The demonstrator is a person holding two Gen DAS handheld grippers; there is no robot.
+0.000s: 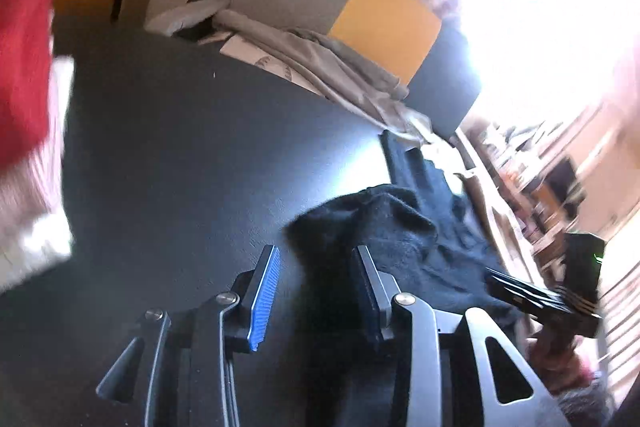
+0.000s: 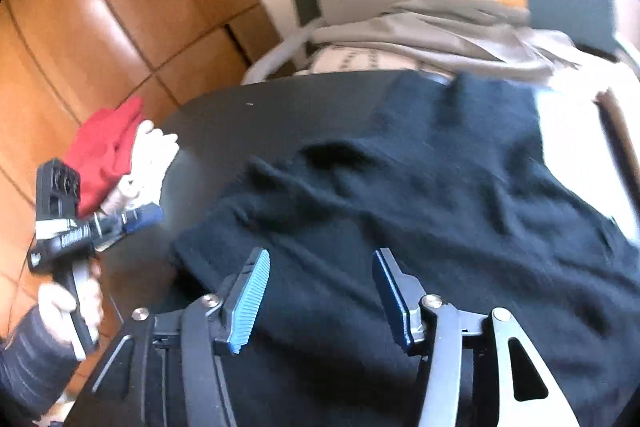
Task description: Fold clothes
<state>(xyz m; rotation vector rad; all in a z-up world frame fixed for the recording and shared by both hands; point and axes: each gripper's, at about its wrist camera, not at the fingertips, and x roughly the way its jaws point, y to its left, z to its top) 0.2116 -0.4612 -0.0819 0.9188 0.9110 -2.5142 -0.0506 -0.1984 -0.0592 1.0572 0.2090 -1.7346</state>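
Black garment (image 2: 420, 187) spread over right side of dark round table (image 1: 180, 147), left half bare to its curved edge, left gripper (image 1: 316, 267) half open above garment's corner, empty, right gripper (image 2: 320, 279) parted over the cloth, gripping nothing.

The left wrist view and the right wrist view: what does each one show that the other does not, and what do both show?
Only the left wrist view shows the bright window and cluttered shelves. Only the right wrist view shows the brown tiled floor and a hand holding the left tool. Both show the black garment on the dark table, the red cloth and the chair with grey clothes.
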